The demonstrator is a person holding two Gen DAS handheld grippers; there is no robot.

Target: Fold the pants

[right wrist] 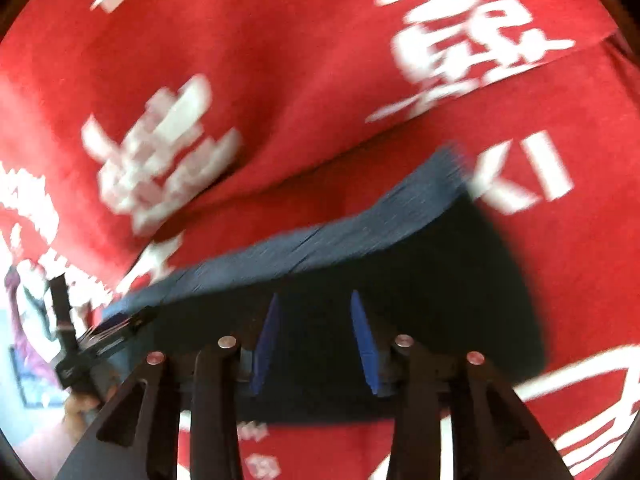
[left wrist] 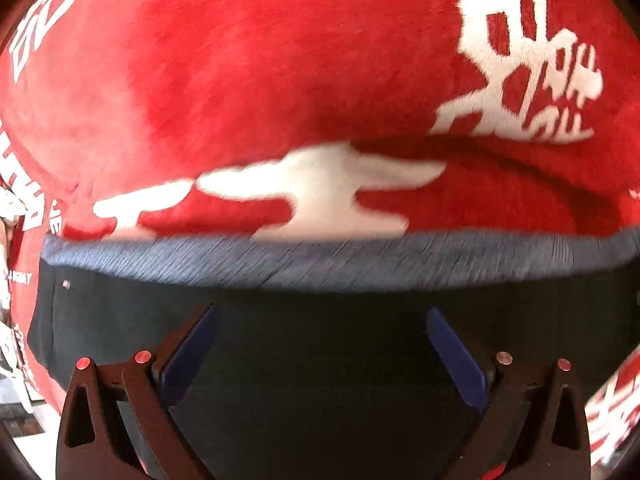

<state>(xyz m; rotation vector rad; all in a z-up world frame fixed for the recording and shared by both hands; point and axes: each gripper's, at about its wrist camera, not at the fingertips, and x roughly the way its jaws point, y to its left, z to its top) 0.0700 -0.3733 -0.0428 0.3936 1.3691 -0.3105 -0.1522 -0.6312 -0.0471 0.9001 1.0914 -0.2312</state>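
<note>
left view only: the pants are filling the lower half of the frame as a dark, flat spread, with the blue-grey band running straight across the middle, left to right.
right view only: the pants are showing as a slanted dark slab with a far corner near the right of centre, and the other claw's black frame is poking in at the lower left, touching the near end of the band.
surface: a red cloth with white lettering is lying under the pants in both views, creased above the band.
left claw: it is looking straight down on the dark fabric; its blue pads are standing wide apart, with nothing pinched between them.
right claw: it is tilting steeply downward and rolled, so the scene is leaning; its blue pads are standing partly apart over the dark fabric, gripping nothing.
pants axis: in the left view the banded edge is lying level across the frame; in the right view it is rising from lower left to upper right.
blur: both views are smeared, the right one more.
</note>
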